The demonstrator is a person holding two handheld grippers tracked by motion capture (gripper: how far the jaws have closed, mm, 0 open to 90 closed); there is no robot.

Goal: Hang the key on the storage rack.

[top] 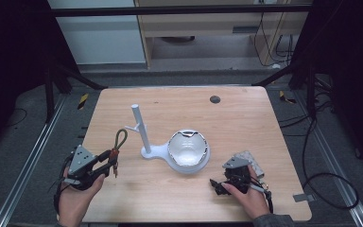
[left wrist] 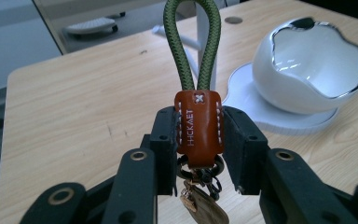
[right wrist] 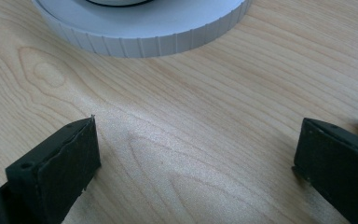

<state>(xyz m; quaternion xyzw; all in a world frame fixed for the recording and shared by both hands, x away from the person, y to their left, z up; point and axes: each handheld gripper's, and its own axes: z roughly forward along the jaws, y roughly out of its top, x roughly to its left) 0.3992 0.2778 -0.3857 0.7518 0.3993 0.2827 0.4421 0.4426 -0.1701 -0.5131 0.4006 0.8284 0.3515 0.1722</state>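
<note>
A keychain (top: 117,147) with a green cord loop and a brown leather tab (left wrist: 199,127) sits clamped in my left gripper (top: 112,160) at the table's left front; metal rings and a tag hang below the tab. The cord loop (left wrist: 193,42) points toward a white stand with an upright post (top: 141,127) and side peg. On the stand's base rests a white egg-shaped bowl (top: 188,148) with a shiny rim. My right gripper (top: 216,185) lies low on the wood at the right front, jaws wide apart with nothing between them, just before the stand's ribbed white base (right wrist: 144,32).
The wooden table (top: 236,123) has a dark round grommet (top: 214,99) near its far edge. A pale patterned pad (top: 251,161) lies behind the right hand. Black frame posts and cables surround the table on the floor.
</note>
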